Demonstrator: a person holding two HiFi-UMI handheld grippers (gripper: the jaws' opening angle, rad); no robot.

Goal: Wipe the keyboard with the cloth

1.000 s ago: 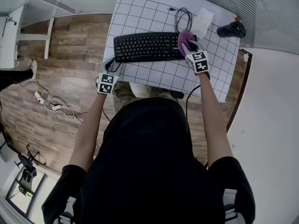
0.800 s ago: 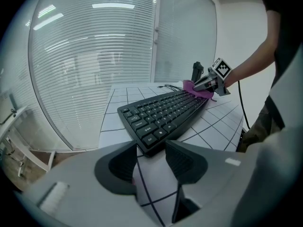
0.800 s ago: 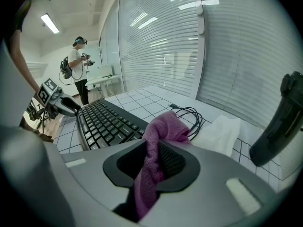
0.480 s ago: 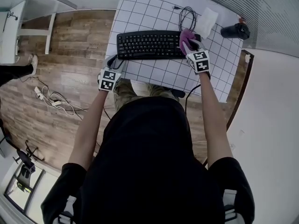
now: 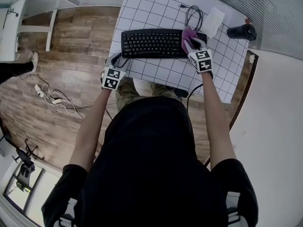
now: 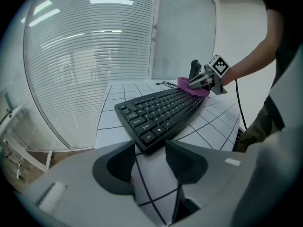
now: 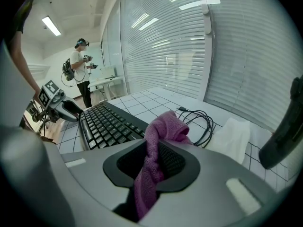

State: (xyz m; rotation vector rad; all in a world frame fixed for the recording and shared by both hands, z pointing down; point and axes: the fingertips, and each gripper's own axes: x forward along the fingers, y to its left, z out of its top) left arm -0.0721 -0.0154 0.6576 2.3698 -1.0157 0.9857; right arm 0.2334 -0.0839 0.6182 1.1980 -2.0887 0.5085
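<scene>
**Cloth at the keyboard's right end, most of the wipe apparently still to do**

Head view: the black keyboard [image 5: 154,43] lies across a gridded white worktop [image 5: 142,11]. The right gripper [image 5: 191,40] holds the purple cloth [image 5: 188,34] down on the keyboard's right end. The left gripper [image 5: 116,60] sits just beside the keyboard's near left corner, at the worktop's edge. A coiled cable [image 5: 193,17] and a white sheet [image 5: 213,21] lie beyond the keyboard.

Left gripper view: its fingers [image 6: 118,162] stand wide apart with only bare worktop between them. The keyboard's corner is just ahead of them, not gripped. Whether a finger touches the keyboard cannot be told.

Right gripper view: the fingers [image 7: 177,162] are closed on the cloth, which bunches up between them and spills forward over the keyboard's end. Another person [image 7: 80,70] stands far off in the room.

Judgement: the wiping looks under way at the right end. Nothing in the pictures shows which keys are already clean. The long run of keys toward the left likely still needs a pass, with the left gripper well placed to steady the keyboard.
</scene>
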